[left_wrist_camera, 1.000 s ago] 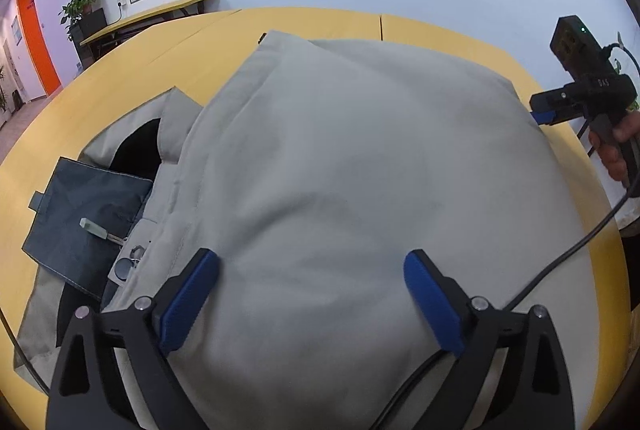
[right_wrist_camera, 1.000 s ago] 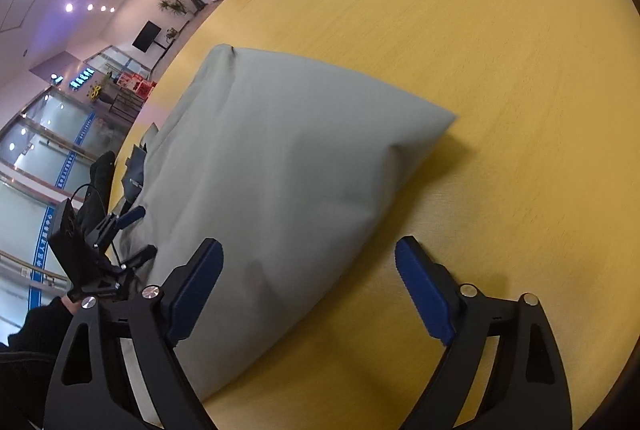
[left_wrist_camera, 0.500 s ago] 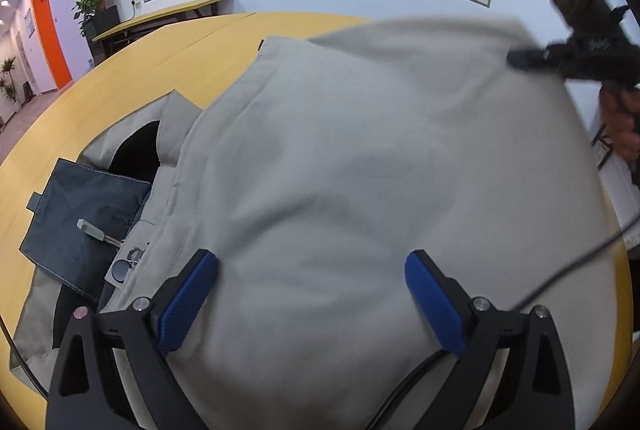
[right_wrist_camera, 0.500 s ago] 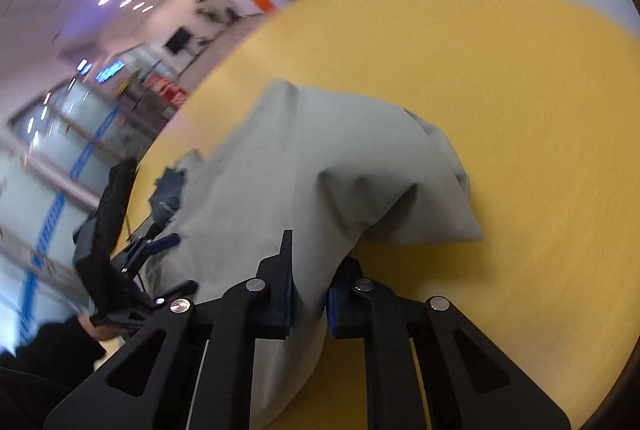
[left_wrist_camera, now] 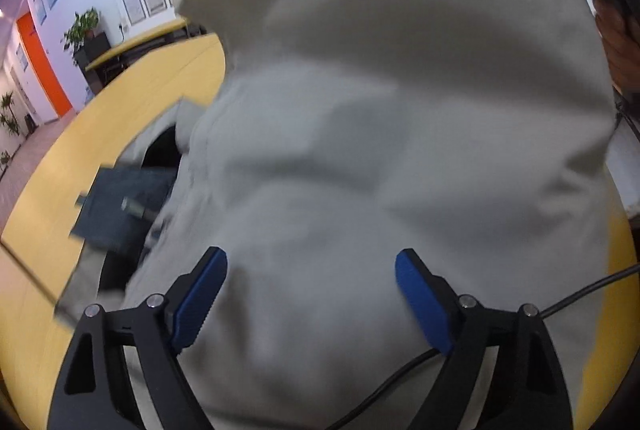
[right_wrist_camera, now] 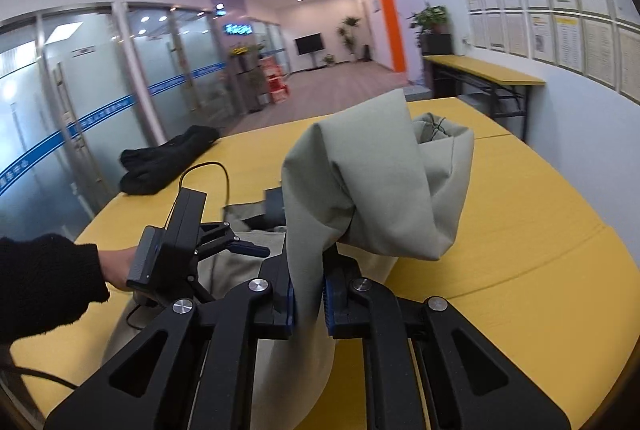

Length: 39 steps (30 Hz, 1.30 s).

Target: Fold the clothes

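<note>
While the right tongs [right_wrist_camera: 307, 300] clamp a bunched fold of the grey-green garment [right_wrist_camera: 360, 186] and hold it raised above the yellow worktop [right_wrist_camera: 540, 230], the rest of the cloth trails down onto the worktop's near side. Left tongs [left_wrist_camera: 310, 300] stand spread wide, gripping nothing, with blue pads [left_wrist_camera: 200, 298] above the cloth. A black garment [right_wrist_camera: 168, 160] lies at the worktop's far-left edge.
</note>
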Each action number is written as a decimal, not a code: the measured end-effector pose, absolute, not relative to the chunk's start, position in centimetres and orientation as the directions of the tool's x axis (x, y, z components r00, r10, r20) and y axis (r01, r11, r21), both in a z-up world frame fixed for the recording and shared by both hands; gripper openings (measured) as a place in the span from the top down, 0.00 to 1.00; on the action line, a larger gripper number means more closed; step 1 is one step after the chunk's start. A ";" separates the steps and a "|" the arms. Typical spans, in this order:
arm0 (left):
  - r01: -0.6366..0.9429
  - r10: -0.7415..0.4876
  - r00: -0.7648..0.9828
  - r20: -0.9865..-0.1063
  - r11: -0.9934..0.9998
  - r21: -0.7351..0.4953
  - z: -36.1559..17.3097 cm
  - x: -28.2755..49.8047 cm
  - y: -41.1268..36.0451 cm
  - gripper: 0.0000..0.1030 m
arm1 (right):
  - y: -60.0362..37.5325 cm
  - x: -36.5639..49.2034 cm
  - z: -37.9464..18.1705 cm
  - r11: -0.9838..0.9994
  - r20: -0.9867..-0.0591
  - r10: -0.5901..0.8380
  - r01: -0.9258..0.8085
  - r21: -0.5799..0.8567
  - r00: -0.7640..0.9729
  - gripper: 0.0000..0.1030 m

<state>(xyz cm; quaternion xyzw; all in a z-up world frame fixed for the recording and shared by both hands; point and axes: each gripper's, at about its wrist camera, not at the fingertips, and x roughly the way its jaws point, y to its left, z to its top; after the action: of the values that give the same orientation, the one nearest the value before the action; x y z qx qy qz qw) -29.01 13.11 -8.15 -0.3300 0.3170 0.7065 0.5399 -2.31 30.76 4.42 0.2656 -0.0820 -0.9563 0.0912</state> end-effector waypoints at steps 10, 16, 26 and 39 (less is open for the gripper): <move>-0.959 0.557 -0.213 -0.803 -0.275 0.064 -11.6 -28.9 12.1 0.02 | 26.4 -1.2 3.6 -0.885 -0.475 -0.459 0.435 0.168 -0.751 0.91; -0.954 0.554 -0.241 -0.797 -0.286 0.090 -11.8 -28.6 12.5 0.01 | 24.6 -1.1 -1.0 -0.857 -0.511 -0.514 0.435 0.276 -0.689 0.91; -0.939 0.531 -0.235 -0.814 -0.340 0.049 -11.5 -28.6 6.2 0.07 | 27.2 -2.2 5.5 -0.843 -0.482 -0.531 0.376 0.386 -0.696 0.92; -0.934 0.558 -0.242 -0.794 -0.356 0.035 -11.8 -29.8 6.4 0.01 | 21.3 -1.4 0.8 -0.685 -0.389 -0.722 0.510 0.520 -0.573 0.93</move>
<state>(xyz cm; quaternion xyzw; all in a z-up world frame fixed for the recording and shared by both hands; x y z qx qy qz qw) -29.83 6.42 -11.75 -0.3558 0.2640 0.7426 0.5023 -1.40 21.34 0.76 0.2965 -0.1783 -0.8686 0.3547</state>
